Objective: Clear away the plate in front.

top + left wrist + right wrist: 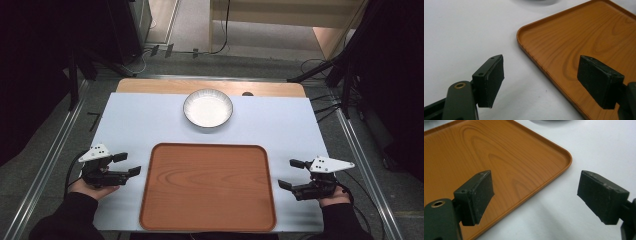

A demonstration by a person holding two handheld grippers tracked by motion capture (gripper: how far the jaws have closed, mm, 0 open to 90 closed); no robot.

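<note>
A brown wooden tray lies bare at the near middle of the white table sheet. Beyond it stands a round white bowl with a silvery rim. My left gripper rests left of the tray, held in a hand, its jaws wide apart with nothing between them. In the left gripper view the tray's corner lies just past my open left gripper. My right gripper sits right of the tray, also open and holding nothing. The right gripper view has the tray's rounded corner ahead of my right gripper.
The white sheet covers a wooden tabletop with metal rails along both sides. Dark stands and cables crowd the floor beyond the far edge. A small dark mark sits on the wood behind the bowl.
</note>
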